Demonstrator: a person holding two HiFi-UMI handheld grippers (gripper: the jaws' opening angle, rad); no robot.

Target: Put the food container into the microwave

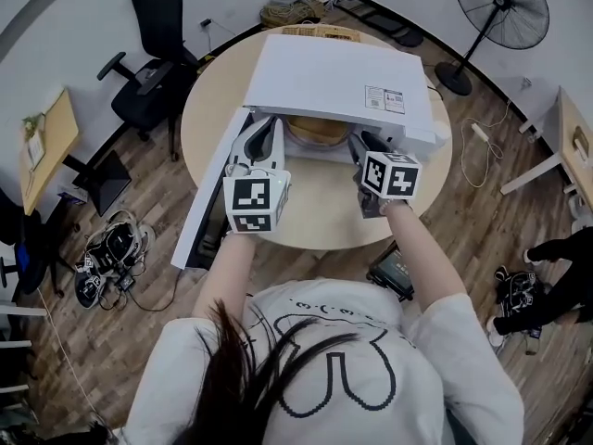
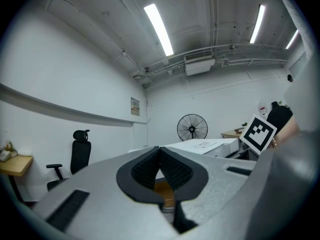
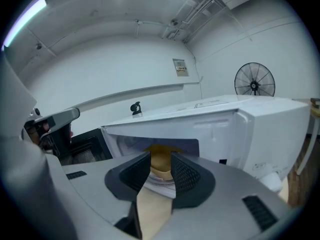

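Note:
A white microwave (image 1: pixel 334 82) stands on a round table (image 1: pixel 324 221) with its door (image 1: pixel 206 207) swung open to the left. A brown food container (image 1: pixel 315 130) sits in the cavity mouth, on the white turntable. My left gripper (image 1: pixel 272 123) is at the container's left edge; in the left gripper view its tips (image 2: pixel 159 149) meet, with brown container (image 2: pixel 162 191) showing behind the gap below them. My right gripper (image 1: pixel 363 143) is at the container's right side. Its jaws (image 3: pixel 160 155) stand apart, and the container (image 3: pixel 160 167) shows beyond them inside the microwave (image 3: pixel 260 124).
A black office chair (image 1: pixel 153 49) stands behind the table at the left, and a floor fan (image 1: pixel 500 7) at the back right. A wooden desk (image 1: pixel 42 146) is at the far left, another desk (image 1: pixel 574 146) at the right. Cables and bags lie on the floor (image 1: pixel 111 248).

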